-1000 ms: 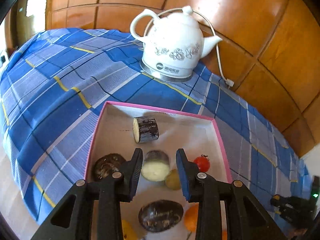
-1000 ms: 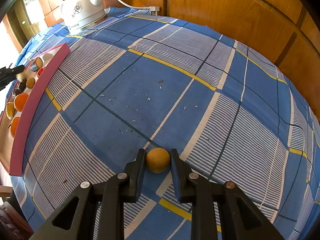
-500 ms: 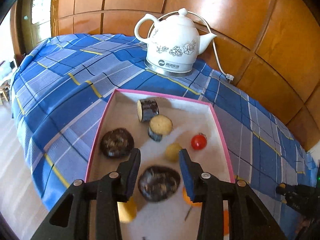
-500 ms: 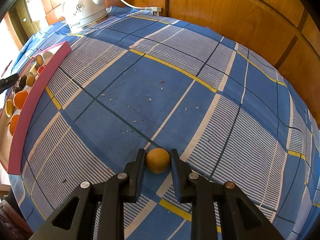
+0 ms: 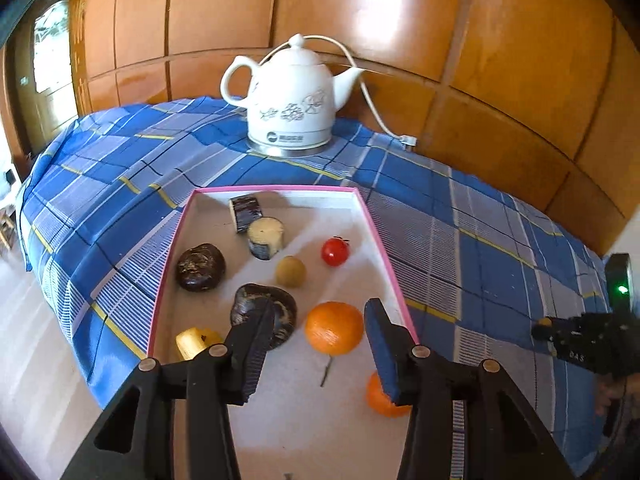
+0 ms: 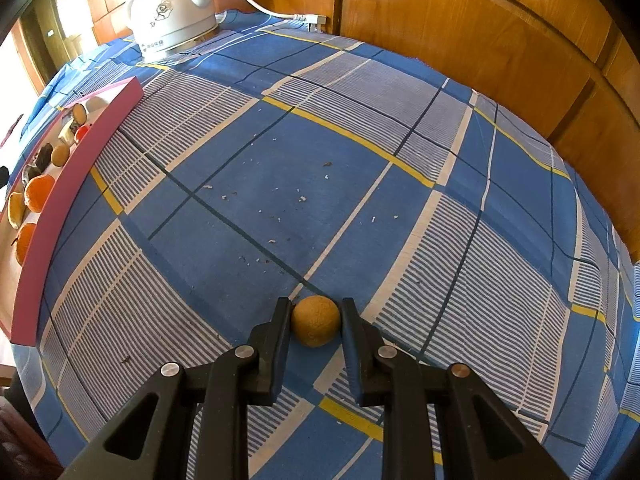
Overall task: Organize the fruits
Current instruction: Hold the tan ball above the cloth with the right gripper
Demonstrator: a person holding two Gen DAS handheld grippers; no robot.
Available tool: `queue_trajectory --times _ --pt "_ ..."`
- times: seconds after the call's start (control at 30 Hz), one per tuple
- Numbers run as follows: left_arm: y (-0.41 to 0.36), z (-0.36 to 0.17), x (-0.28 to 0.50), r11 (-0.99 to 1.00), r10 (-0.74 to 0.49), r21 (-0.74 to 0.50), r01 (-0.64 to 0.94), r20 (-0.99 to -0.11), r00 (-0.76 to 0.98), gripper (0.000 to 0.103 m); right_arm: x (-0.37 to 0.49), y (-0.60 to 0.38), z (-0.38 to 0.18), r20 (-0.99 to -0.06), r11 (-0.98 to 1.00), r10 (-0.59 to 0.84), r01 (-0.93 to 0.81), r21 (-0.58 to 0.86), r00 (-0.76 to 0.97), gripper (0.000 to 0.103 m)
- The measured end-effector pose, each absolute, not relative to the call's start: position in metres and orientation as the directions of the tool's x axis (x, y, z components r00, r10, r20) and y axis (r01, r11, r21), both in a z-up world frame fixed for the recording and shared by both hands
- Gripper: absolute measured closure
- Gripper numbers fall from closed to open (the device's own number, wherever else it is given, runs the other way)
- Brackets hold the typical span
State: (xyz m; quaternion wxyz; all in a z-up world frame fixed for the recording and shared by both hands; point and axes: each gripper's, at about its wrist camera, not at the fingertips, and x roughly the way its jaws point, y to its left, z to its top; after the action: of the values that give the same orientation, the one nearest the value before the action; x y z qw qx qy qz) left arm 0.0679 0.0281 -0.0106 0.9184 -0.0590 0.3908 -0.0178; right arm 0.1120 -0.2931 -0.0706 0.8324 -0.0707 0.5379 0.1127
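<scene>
Since the earlier frames the left gripper [image 5: 316, 344] has drawn back over the pink-edged tray [image 5: 384, 248], its jaws just opening, now apart and empty above an orange [image 5: 334, 327]. The tray sits near the tabletop's [image 6: 320, 184] left edge, in front of the kettle [image 5: 290, 100]. The right gripper [image 6: 316, 322] stays pinched on a small tan fruit [image 6: 316, 320] resting on the cloth near the front edge.

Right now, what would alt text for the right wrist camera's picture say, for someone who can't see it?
The right gripper is shut on a small tan round fruit resting on a blue plaid tablecloth. At far left is a pink-edged tray of fruit; a white electric kettle stands behind it by wood panelling.
</scene>
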Motion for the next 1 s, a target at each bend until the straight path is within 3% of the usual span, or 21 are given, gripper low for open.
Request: queue_trajectory --times 1.0 --pt "0.039 -0.015 0.044 0.993 -0.067 -0.115 -0.025 -0.727 0.683 0.048 0.111 -0.293 -0.07 -0.907 0.965 0.112 -0.262 0.002 0.406 0.079"
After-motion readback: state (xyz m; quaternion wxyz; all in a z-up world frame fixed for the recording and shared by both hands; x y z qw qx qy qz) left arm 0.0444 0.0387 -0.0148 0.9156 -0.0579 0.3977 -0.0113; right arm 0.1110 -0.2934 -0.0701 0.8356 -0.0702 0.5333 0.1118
